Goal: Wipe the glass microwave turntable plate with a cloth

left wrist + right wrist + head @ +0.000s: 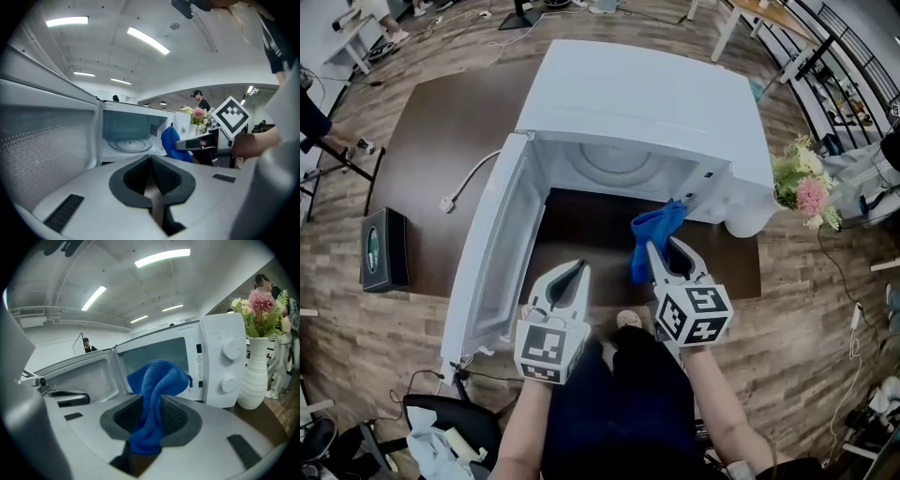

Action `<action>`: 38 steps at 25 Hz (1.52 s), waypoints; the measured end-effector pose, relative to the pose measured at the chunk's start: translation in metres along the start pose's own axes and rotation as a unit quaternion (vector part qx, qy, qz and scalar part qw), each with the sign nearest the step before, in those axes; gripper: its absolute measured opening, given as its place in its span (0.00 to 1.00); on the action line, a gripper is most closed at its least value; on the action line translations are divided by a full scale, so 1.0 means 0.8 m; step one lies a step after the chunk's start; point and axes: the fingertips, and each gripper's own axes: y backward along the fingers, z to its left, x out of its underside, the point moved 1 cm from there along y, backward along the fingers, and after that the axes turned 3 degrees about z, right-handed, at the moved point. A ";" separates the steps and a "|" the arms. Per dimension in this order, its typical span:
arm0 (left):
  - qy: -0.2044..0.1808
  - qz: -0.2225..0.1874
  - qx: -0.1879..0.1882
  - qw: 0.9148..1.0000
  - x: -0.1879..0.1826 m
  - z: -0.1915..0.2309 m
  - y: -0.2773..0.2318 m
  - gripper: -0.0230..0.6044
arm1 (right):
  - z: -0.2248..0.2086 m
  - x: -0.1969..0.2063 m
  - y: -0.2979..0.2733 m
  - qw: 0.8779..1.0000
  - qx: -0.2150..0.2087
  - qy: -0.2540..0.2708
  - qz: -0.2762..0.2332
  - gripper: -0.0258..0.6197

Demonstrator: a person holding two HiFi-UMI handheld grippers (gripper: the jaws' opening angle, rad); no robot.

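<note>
The glass turntable plate [615, 161] [129, 145] lies inside the open white microwave [642, 103] on the dark table. A blue cloth [654, 234] [152, 394] [170, 142] is pinched in my right gripper [660, 246] [151, 401], which hovers in front of the oven's opening, right of centre. The cloth bunches up above the jaws and hides part of the cavity in the right gripper view. My left gripper [572, 272] [151, 161] is shut with nothing in it, held lower and to the left, pointing at the cavity.
The microwave door [492, 253] [84, 376] swings open to the left, close beside my left gripper. A white vase [750, 220] [255, 376] with flowers [804, 187] stands right of the oven. A power plug [448, 202] lies on the table [431, 141]; a black box [382, 248] sits at its left edge.
</note>
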 end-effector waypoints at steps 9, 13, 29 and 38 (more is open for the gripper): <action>0.017 -0.011 0.004 1.000 0.012 0.019 -0.032 0.05 | 0.017 0.002 -0.065 0.997 -0.019 0.071 0.028 0.19; 0.019 -0.017 0.006 1.000 0.017 0.019 -0.051 0.05 | 0.012 -0.015 -0.091 0.993 -0.006 0.116 0.020 0.19; -0.003 -0.061 -0.049 0.997 0.012 0.059 -0.088 0.05 | 0.028 -0.114 -0.253 0.854 0.031 0.519 0.015 0.18; -0.004 -0.068 -0.077 0.995 0.012 0.071 -0.094 0.05 | 0.016 -0.148 -0.348 0.789 0.056 0.611 0.017 0.18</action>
